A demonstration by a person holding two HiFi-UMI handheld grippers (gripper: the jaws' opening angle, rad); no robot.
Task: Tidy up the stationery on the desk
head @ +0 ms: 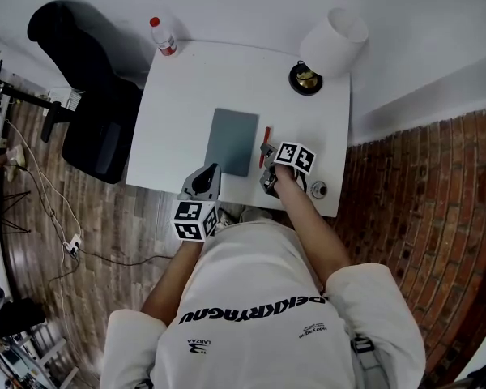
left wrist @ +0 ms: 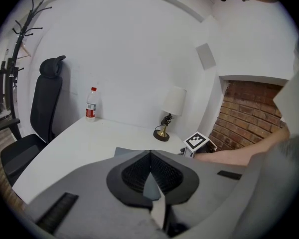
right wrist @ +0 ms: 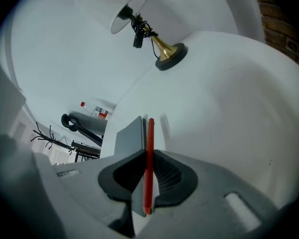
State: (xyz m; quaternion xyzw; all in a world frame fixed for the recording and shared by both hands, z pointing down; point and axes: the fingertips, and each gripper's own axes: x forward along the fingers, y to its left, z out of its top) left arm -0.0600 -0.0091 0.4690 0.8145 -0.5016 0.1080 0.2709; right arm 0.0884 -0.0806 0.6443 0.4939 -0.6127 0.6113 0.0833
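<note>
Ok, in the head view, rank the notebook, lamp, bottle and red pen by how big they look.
Largest: lamp and grey notebook, about alike; the lamp stands nearer the camera, so unranked.
Then bottle.
Smallest: red pen.

Your pen (right wrist: 149, 158) is red, the notebook (head: 232, 140) slate grey, the table (head: 186, 96) white; the lamp (head: 334, 39) has a white shade and seemingly a brass-gold base.

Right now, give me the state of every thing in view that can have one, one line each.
left gripper: shut, nothing between the jaws.
right gripper: shut on the red pen.
red pen: clamped lengthwise between the jaws.
grey notebook: closed, flat on the desk.
water bottle: upright, capped.
lamp: upright.
</note>
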